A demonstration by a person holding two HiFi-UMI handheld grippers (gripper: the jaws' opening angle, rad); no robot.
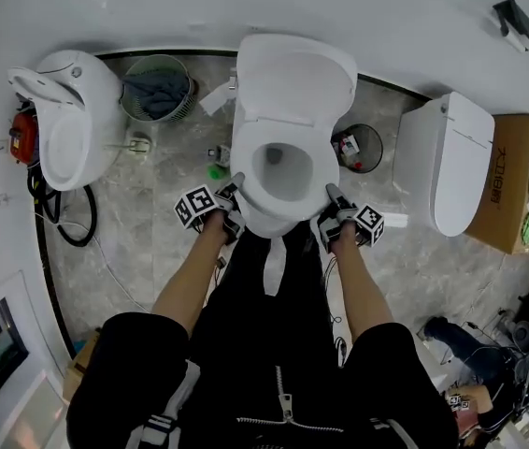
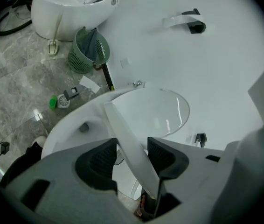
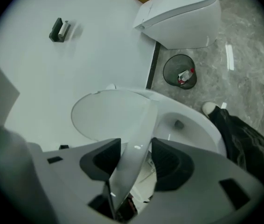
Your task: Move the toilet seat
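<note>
Worryingly, our left gripper [image 1: 233,195] and right gripper [image 1: 332,199] each pinched the seat [image 1: 242,162] by its near edge, jaws half-closed, just above the bowl [image 3: 195,127]; we feared slick plastic could slip and slam.

Three toilets [image 1: 294,82] [image 1: 82,92] [image 1: 456,157] are counted; one seat [image 2: 127,148], two bins [image 1: 182,108] [image 1: 371,159], one box [image 1: 507,181] and one black hose [image 1: 76,234] are noted; two grippers are seen, the left gripper [image 1: 234,191] and the right gripper [image 1: 333,196]

Left claw [image 1: 230,195] and right claw [image 1: 334,200] flanking toilet seat [image 1: 283,131], wastebasket [image 1: 378,152] right
</note>
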